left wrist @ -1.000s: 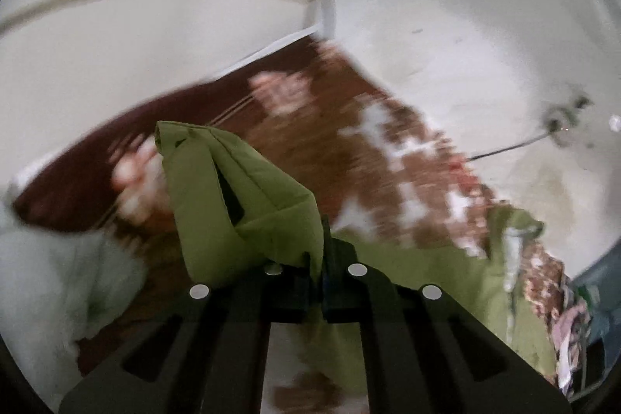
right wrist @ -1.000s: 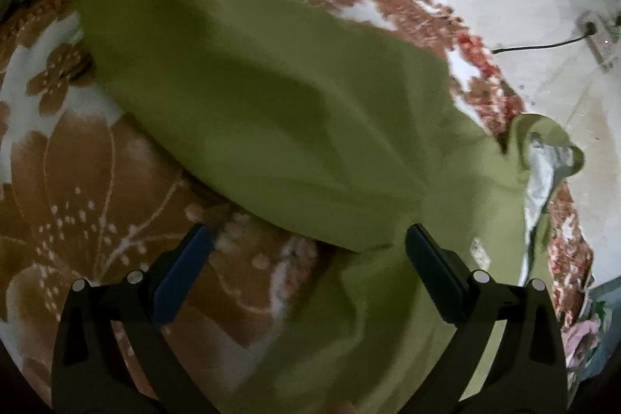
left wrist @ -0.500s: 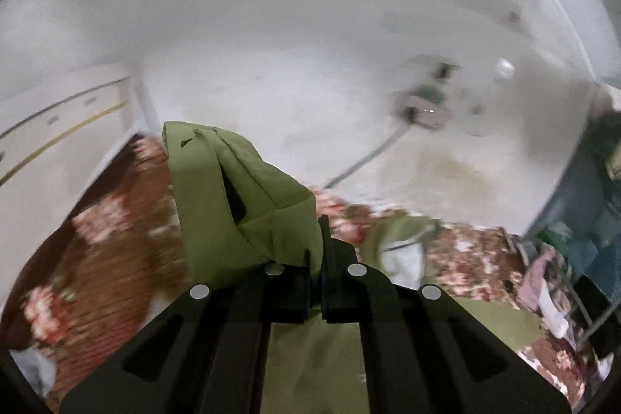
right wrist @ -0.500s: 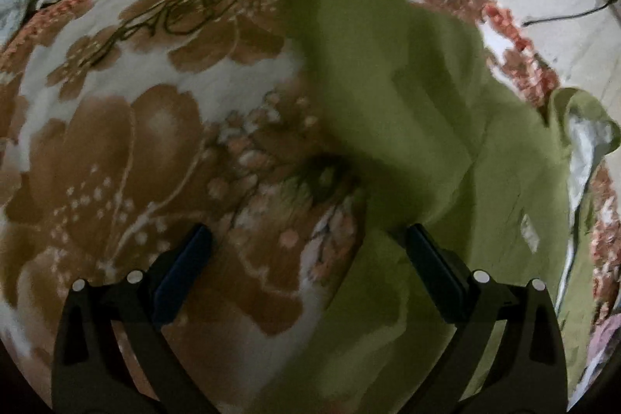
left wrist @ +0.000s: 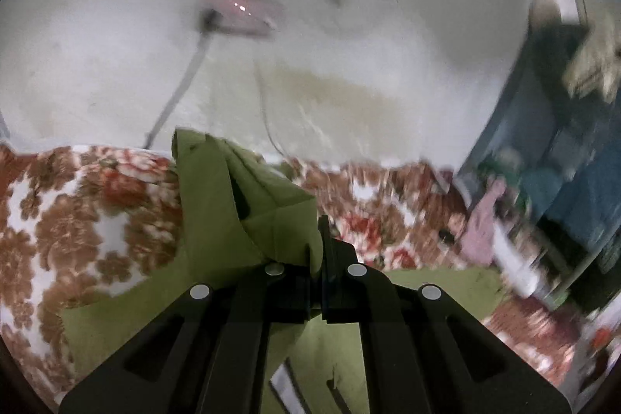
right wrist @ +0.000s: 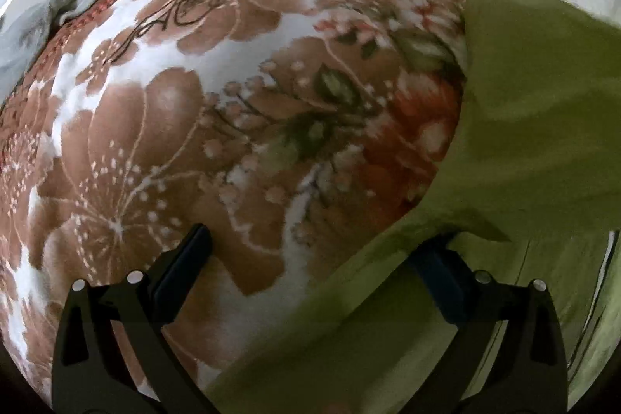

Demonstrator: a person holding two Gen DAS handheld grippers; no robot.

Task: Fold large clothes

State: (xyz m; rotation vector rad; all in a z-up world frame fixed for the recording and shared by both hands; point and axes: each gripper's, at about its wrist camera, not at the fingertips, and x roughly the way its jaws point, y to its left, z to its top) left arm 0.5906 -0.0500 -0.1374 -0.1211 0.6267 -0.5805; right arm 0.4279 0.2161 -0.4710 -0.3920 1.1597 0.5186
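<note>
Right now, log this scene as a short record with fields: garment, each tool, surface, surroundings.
garment: green garment, partly lifted, the rest lying on the blanket
left tool: left tool shut on a bunched fold of the green garment
right tool: right tool open, fingers spread wide; cloth drapes over one finger, not gripped
surface: floral blanket, brown, white and red
surroundings: white wall with a blurred socket and cable; blurred clutter at the right

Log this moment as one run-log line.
left gripper: shut on green garment | right gripper: open, garment draped over one finger | surface: floral blanket
</note>
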